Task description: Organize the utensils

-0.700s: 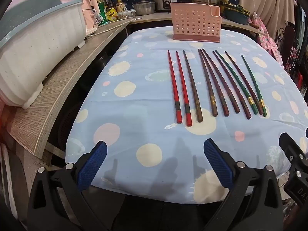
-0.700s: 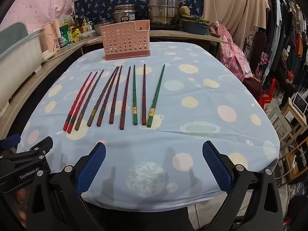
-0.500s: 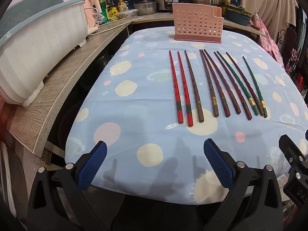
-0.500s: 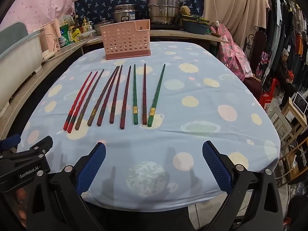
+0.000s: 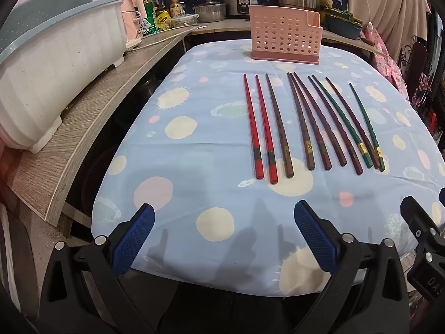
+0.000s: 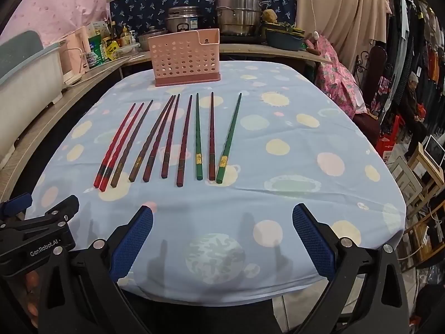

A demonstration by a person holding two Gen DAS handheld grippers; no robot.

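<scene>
Black gripper [image 5: 222,214] frames, blue pads [image 6: 133,239] (silver screws).

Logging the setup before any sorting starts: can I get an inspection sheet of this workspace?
Surface: table under a blue spotted cloth, lying flat.
Job's things: ten chopsticks in a row, red pair at the left, two green ones near the right; pink perforated holder upright behind them.
Clutter: nothing seen on the cloth.
Grippers: left hand-held gripper and right hand-held gripper both open, holding nothing, at the near edge.
Cables: white cord on the side counter.
Surroundings: dish rack, steel pots, bottles, seated person far right.
</scene>
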